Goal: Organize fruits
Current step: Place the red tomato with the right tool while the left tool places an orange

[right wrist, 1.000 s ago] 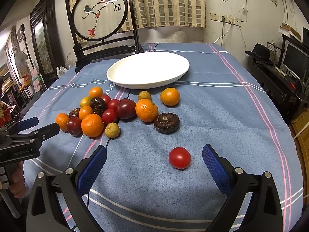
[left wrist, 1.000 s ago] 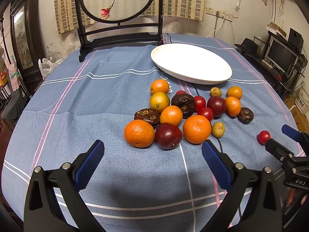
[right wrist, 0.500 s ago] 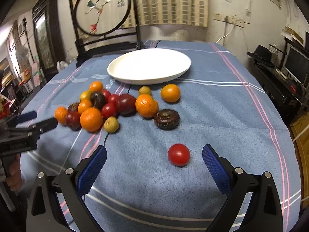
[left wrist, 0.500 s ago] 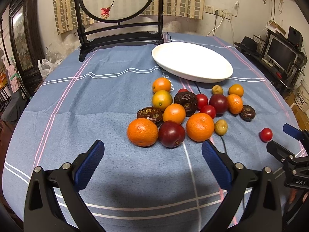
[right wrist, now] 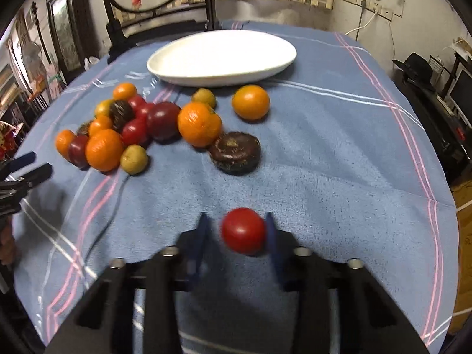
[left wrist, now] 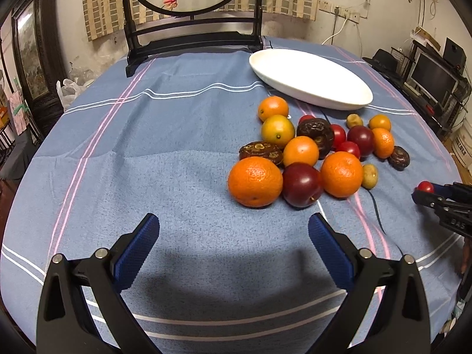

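My right gripper (right wrist: 237,233) narrowed around the red tomato (right wrist: 243,230), right finger touching it, left just apart, my left gripper (left wrist: 233,236) spread wide, fruit pile (left wrist: 309,153) ahead-right, white plate (left wrist: 309,79) beyond on the surface (left wrist: 147,147)

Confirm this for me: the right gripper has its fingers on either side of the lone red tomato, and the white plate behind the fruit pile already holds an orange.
One thing is wrong: the white plate holds no orange; the right wrist view shows it bare. The rest stands: the right gripper has its fingers on either side of the lone red tomato, apart from the fruit pile.
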{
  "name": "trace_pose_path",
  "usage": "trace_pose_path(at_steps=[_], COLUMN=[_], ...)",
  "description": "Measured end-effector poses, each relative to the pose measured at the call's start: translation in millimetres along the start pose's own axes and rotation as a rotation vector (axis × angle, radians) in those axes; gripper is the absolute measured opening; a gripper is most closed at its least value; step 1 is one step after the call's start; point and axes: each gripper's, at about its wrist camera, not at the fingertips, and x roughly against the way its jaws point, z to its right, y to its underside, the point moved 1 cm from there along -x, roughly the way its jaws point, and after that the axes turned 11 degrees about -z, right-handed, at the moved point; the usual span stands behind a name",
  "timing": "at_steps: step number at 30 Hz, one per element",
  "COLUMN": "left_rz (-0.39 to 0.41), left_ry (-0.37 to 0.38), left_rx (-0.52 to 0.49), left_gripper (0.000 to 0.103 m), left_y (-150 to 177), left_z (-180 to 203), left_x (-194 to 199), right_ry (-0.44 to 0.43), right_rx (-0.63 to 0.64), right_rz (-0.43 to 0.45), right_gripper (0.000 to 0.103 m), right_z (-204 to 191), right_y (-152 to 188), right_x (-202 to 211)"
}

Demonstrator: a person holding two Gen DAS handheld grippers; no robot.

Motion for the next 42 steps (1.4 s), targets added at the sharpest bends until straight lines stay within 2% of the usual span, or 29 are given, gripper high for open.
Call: trace_pose_path(at_steps=[2,5,9,11,12,14,16,18,19,20,23,25,28,31,33,34,37,40,42], left_rz=[0.000,-0.008,-0.019,-0.039,-0.055,-0.090,-0.083,-0.085,-0.083,-0.078,-0.075,-0.077,-0.042,0.020,0.060,0.079,0.065,0.025,-0.014], left_ry=[0.002,0.008,-0.010,-0.027,-0.028,-0.009,0.016,0.042,0.064,0.076,0.069,0.091,0.140,0.163,0.151,0.138,0.130,0.116,0.121], left_rx=[0.001,-0.004,-0.040,-0.084,-0.103,-0.125,-0.134,-0.151,-0.161,-0.169,-0.189,-0.183,-0.178,-0.172,-0.173,-0.163,-0.136,-0.122,-0.128], left_gripper=[0.099,0.099,0.095,0.078,0.075,0.072,0.070,0.063,0.055,0.041,0.041,0.041,0.041,0.041,0.041,0.041,0.041,0.041,0.041], left_y=[-1.3,-5.6,-15.5,-19.8,-21.4,-24.1,-28.2,-34.6,-37.0,-39.2,-39.8,-37.9,-40.3,-68.7,-93.4,-115.5,-159.9,-192.6,-203.0], left_z=[-1.7,-1.9,0.6,3.5,4.1,3.3,3.2,4.5,5.7,6.9,11.5,10.1,4.3,8.4,18.4,27.8,47.2,65.4,75.5], left_x=[-1.0,-4.7,-14.2,-22.4,-27.4,-37.8,-41.6,-45.1,-46.7,-47.5,-45.6,-39.6,-15.5,8.5,14.5,11.0,-13.7,-46.4,-64.6], right_ry=[-0.006,-0.084,-0.145,-0.163,-0.170,-0.182,-0.188,-0.194,-0.195,-0.197,-0.205,-0.210,-0.202,-0.166,-0.151,-0.141,-0.126,-0.130,-0.136], right_rx=[-0.001,-0.025,0.012,0.037,0.045,0.054,0.063,0.073,0.080,0.082,0.090,0.096,0.122,0.154,0.162,0.159,0.115,0.049,0.020], right_rz=[0.013,0.040,0.068,0.073,0.074,0.081,0.083,0.081,0.079,0.079,0.087,0.103,0.146,0.214,0.248,0.263,0.248,0.207,0.185], right_gripper=[0.029,0.029,0.029,0.029,0.029,0.029,0.029,0.029,0.029,0.029,0.029,0.029,0.029,0.029,0.029,0.029,0.029,0.029,0.029], right_z=[-0.2,4.5,-5.2,-11.8,-13.7,-17.2,-20.4,-24.1,-26.6,-27.0,-29.1,-29.5,-29.2,-30.8,-32.6,-33.4,-28.4,-17.7,-11.2], right_y=[4.2,11.2,20.7,21.1,20.3,19.7,18.4,18.8,17.4,17.0,13.9,8.5,-9.7,-46.3,-70.7,-89.4,-131.3,-158.5,-166.3], right_x=[1.3,6.4,15.2,18.1,19.9,23.1,24.9,26.0,26.1,26.2,30.6,36.0,51.0,64.9,66.3,62.4,35.9,2.4,-16.3])
